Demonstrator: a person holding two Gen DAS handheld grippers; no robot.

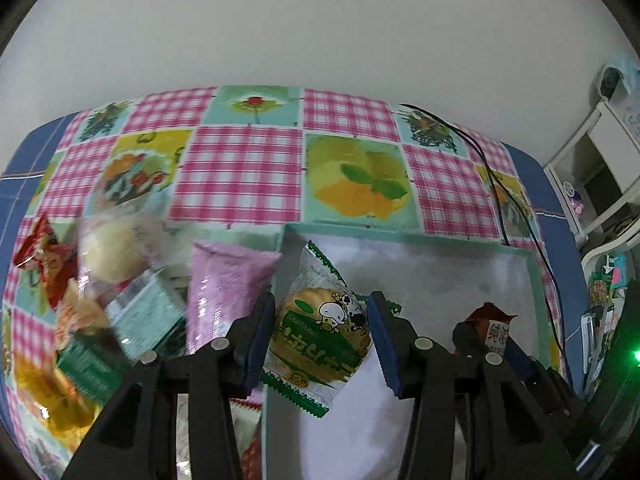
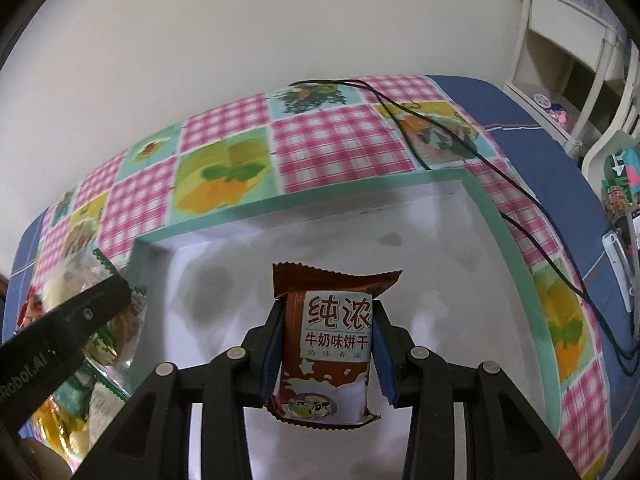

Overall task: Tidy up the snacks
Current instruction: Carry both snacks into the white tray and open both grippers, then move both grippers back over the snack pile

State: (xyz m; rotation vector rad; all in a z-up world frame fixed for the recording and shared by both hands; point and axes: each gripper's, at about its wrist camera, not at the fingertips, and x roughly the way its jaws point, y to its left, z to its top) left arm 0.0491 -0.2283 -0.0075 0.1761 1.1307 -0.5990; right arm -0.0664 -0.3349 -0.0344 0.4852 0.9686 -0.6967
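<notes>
Left gripper [image 1: 320,336]: blue pads pinching a green-and-white cookie packet [image 1: 316,344] with a cartoon cow on it, held over the left edge of the box [image 1: 532,280]. Box itself green-rimmed, white inside, sitting on a checked pink tablecloth [image 1: 244,172] with fruit panels.

Right gripper [image 2: 326,340]: pads clamped on the sides of a brown milk-biscuit packet [image 2: 332,344], printed face toward the camera, hanging above the white box floor [image 2: 440,240]. Same packet's top showing at 4 o'clock in the left wrist view, in the neighbouring jaws.

Snack pile [image 1: 100,300] at 9 o'clock of the left gripper, outside the box: pink packet [image 1: 224,292] just beside the box wall, red wrapper [image 1: 40,256], pale round cake in clear wrap [image 1: 112,252], green and yellow packs lower down, blurred.

Black cable [image 2: 500,184] trailing across the cloth from 12 toward 3 o'clock, past the box's far right corner. White shelf [image 2: 560,40] at 2 o'clock beyond the table.
</notes>
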